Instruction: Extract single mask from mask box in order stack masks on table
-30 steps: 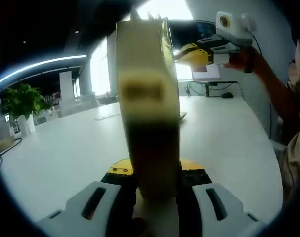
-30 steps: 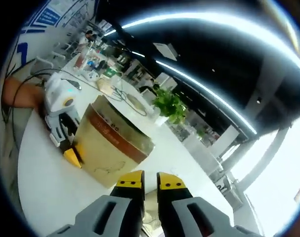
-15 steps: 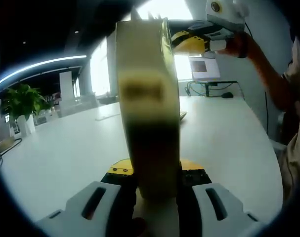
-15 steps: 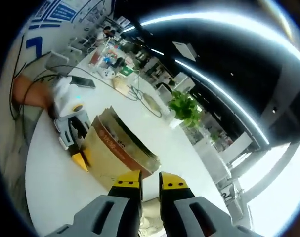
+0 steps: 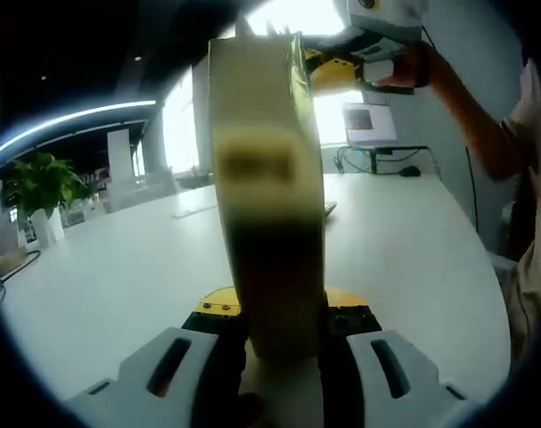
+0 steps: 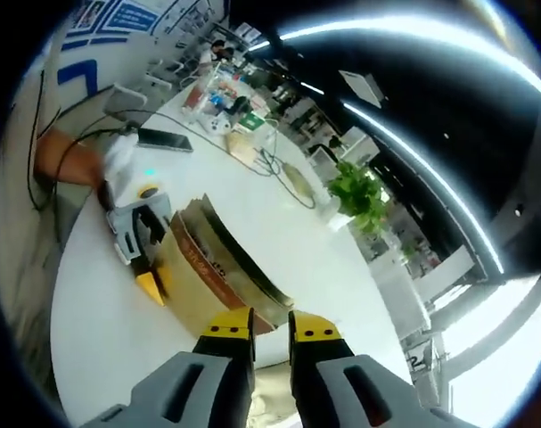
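Observation:
A tall tan mask box (image 5: pixel 266 196) stands upright on the white table (image 5: pixel 118 267), and my left gripper (image 5: pixel 279 308) is shut on its lower part. In the right gripper view the same box (image 6: pixel 212 272) lies below and ahead, with the left gripper (image 6: pixel 154 267) clamped on its near end. My right gripper (image 6: pixel 270 323) hovers above the box, jaws nearly together on a pale mask (image 6: pixel 268 392) that shows between the fingers. Seen from the left gripper view, the right gripper (image 5: pixel 337 69) hangs at the box's top edge, held by a person's hand.
A person's arm (image 5: pixel 466 116) reaches in from the right. A monitor (image 5: pixel 370 120) stands at the table's far end and a potted plant (image 5: pixel 38 183) at the left. A phone (image 6: pixel 163 140), cables and clutter lie on the far part of the table (image 6: pixel 92 330).
My right gripper has risen, away from the box; the box looks smaller and lower in its view. The left gripper and the box have stayed put.

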